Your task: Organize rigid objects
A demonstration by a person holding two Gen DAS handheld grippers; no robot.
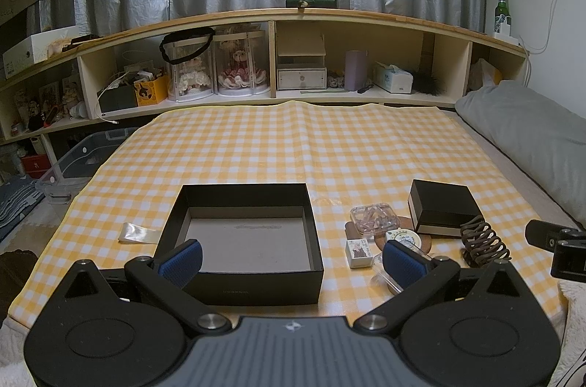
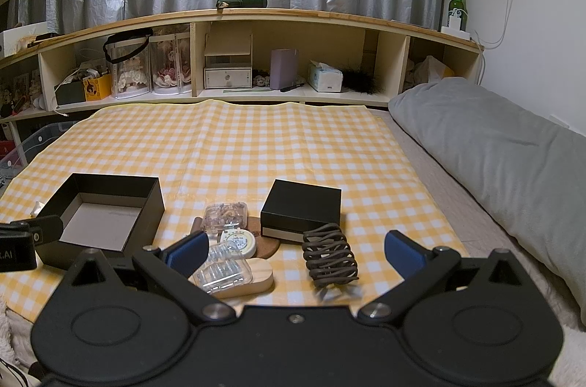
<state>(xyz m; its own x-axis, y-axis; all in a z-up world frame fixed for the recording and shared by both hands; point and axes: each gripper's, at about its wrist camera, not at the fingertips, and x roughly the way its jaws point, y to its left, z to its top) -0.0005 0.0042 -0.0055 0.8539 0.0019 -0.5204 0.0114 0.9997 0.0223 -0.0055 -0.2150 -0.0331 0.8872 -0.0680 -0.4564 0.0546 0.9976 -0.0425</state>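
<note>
An open, empty black box sits on the yellow checked cloth. My left gripper is open, low in front of it, one finger over its near wall. To the right lie a closed black box, a brown hair claw, a clear case of small pieces, a round tin, a clear case on a wooden block and a small card box. My right gripper is open, just before the hair claw.
A wooden shelf unit full of dolls, boxes and tissues runs along the back. A grey pillow lies at the right. A clear plastic strip lies left of the open box. A storage bin stands off the left edge.
</note>
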